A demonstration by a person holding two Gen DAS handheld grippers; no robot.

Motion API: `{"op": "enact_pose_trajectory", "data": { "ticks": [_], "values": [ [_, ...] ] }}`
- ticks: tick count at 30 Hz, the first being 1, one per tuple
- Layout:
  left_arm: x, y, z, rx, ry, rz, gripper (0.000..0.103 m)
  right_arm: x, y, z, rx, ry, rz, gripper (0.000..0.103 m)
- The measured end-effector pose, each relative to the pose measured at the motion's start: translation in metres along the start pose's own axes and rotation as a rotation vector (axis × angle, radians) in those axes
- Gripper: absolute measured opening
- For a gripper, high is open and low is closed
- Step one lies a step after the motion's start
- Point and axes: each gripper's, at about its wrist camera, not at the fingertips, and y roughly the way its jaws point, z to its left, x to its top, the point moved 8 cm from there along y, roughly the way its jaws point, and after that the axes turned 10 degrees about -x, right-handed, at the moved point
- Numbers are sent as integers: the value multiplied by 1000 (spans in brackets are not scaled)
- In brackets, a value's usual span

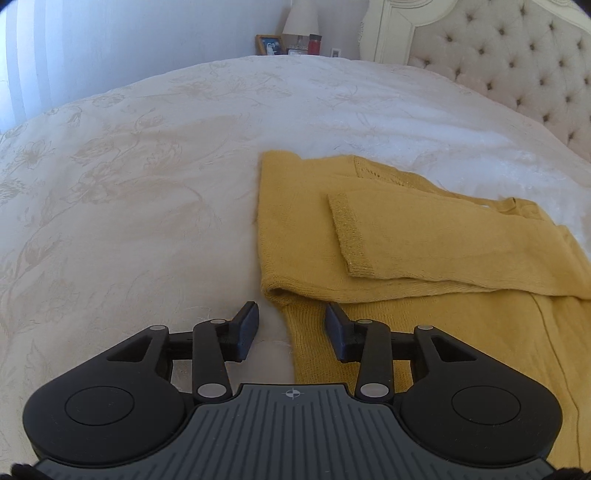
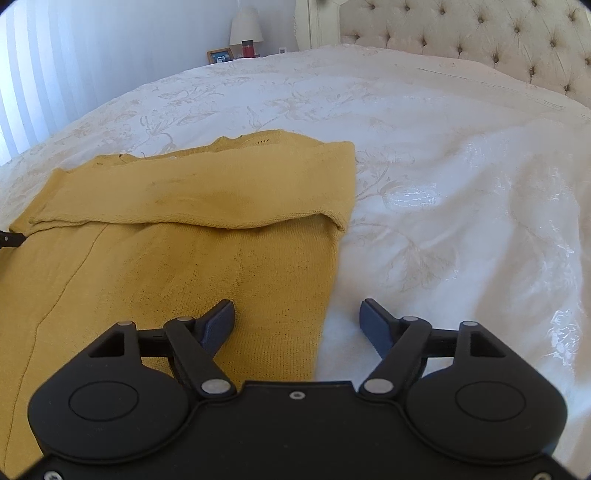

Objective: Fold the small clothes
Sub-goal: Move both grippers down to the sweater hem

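yellow sweater [image 1: 424, 266] lies partly folded on the white bedspread [image 1: 147, 184], right of centre in our left view. our left gripper [image 1: 291, 326] stands partly open astride its edge; our right gripper [image 2: 297, 323] gapes wide over the other edge, gripping nothing.

From my remote station I see a wide bed under a cream bedspread [image 1: 155, 177] woven with a pale floral pattern. A tufted, buttoned headboard [image 1: 517, 74] in beige rises at the far right, set in a carved cream frame. Beyond the bed's far edge stand a white-shaded lamp [image 2: 245, 26], a small wood-framed photo [image 1: 269, 44] and a red container [image 2: 248, 48], against a pale wall.
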Motion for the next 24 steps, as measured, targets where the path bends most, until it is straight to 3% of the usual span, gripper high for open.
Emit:
{"op": "enact_pose_trajectory", "data": {
  "ticks": [4,11,15,21,24],
  "values": [
    [-6,-10,-6,5,21,9,44,-2,3,-1,3,3,-9,83],
    [-40,-36,-12,-41,12,49,66,-7,4,-3,31,17,-49,90],
    [-61,-53,-15,-47,19,57,70,-9,4,-4,56,30,-66,94],
    [-87,-78,-12,-57,-58,49,74,-10,2,-6,116,58,-67,100],
    [-102,-91,-18,-58,-36,61,76,-13,-1,-9,135,63,-52,101]
  ]
}}
